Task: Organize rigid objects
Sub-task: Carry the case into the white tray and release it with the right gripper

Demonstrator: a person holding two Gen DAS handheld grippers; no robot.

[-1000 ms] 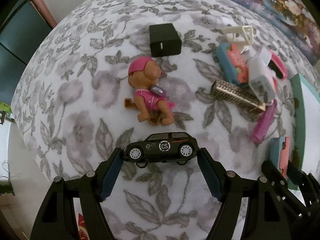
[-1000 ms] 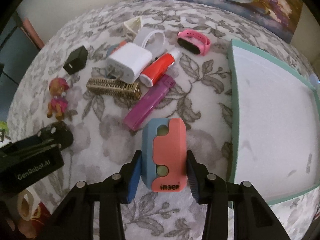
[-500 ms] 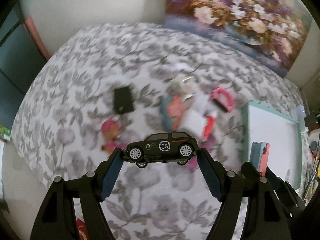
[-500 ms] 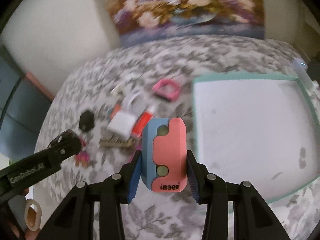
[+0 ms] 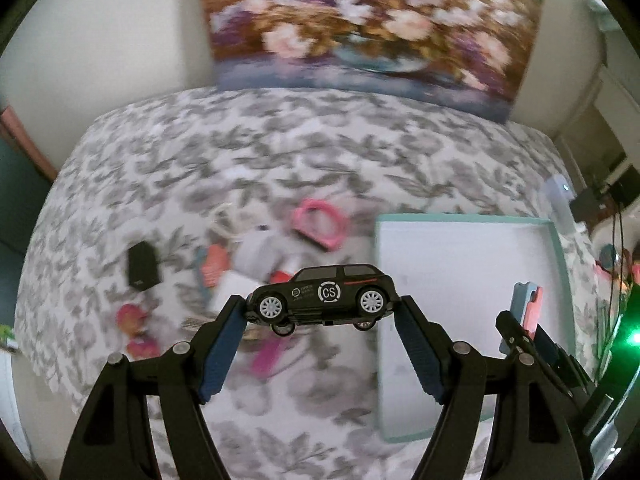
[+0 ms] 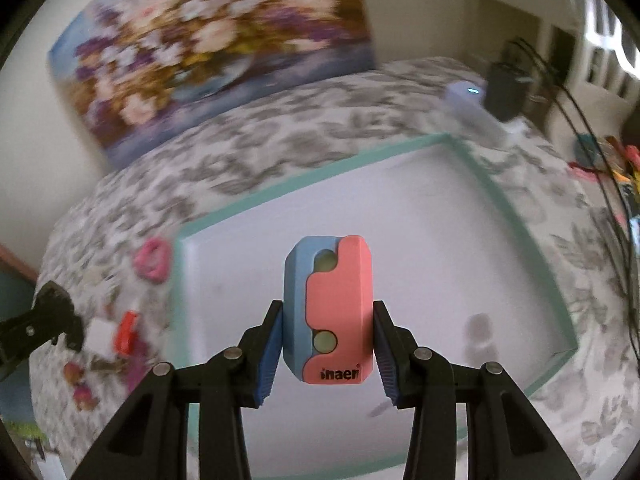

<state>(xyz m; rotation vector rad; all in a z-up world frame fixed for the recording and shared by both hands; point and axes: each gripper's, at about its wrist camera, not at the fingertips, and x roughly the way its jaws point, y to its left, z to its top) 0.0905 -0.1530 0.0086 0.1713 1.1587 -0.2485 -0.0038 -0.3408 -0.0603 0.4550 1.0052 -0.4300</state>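
My left gripper is shut on a black toy car, held lengthwise in the air over the floral cloth, just left of the white tray with a teal rim. My right gripper is shut on a blue and coral block marked "inaer", hanging above the tray. That block also shows at the right of the left wrist view, over the tray. The left gripper pokes in at the left edge of the right wrist view.
Loose items lie left of the tray: a pink band, a black box, a pink doll, a white charger and a red tube. A flower painting leans on the wall. Cables and a white device sit at the right.
Both grippers rose and swung right, away from the pile, carrying the car and the block. The tray now lies under the right gripper and beside the left one.
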